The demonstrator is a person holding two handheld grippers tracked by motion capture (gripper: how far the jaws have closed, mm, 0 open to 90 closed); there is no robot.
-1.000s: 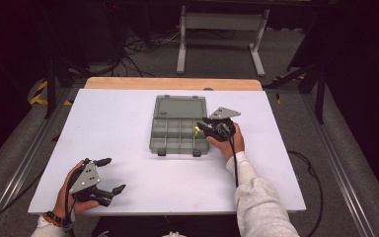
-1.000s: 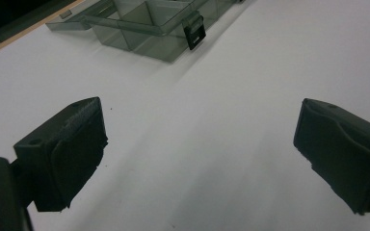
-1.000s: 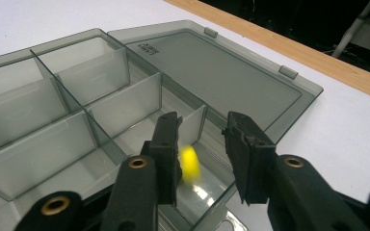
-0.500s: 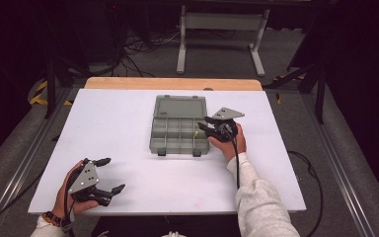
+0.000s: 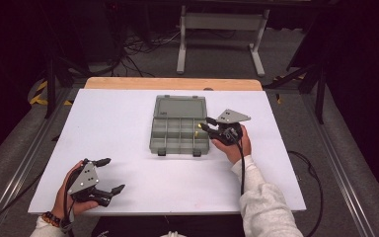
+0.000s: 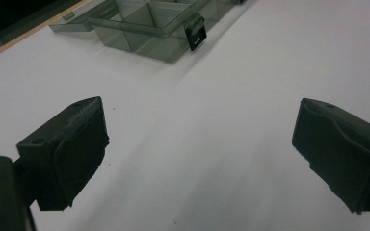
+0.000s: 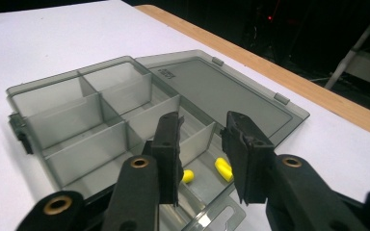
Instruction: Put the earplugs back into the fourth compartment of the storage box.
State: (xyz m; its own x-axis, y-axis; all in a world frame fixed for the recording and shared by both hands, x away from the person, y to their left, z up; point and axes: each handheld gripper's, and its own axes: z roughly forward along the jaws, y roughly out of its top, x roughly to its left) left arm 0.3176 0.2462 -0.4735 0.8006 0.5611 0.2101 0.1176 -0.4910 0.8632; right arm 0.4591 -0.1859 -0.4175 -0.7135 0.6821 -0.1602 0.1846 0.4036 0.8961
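A grey see-through compartment box (image 5: pixel 168 136) lies open mid-table, its lid (image 7: pixel 231 91) flat behind it. Two small yellow pieces (image 7: pixel 224 169) lie in a compartment at the box's right end (image 5: pixel 196 133). My right gripper (image 5: pixel 205 123) hovers just above that compartment (image 7: pixel 203 139). Its jaws have just been closing, stand apart, and have nothing between them. One yellow piece is partly hidden behind a jaw. My left gripper (image 5: pixel 114 173) rests at the near left of the table, wide open and empty (image 6: pixel 197 149). The box (image 6: pixel 149 29) lies well ahead of it.
The white tabletop (image 5: pixel 128 123) has a wooden strip (image 5: pixel 172 83) along its far edge. Black latches (image 6: pixel 195 34) stick out of the box's near side. A metal stand (image 5: pixel 222 29) and cables lie on the dark floor beyond the table.
My right gripper has drawn back a little to the right and risen slightly at the box's right end, its jaws narrower than before. The left gripper has not moved.
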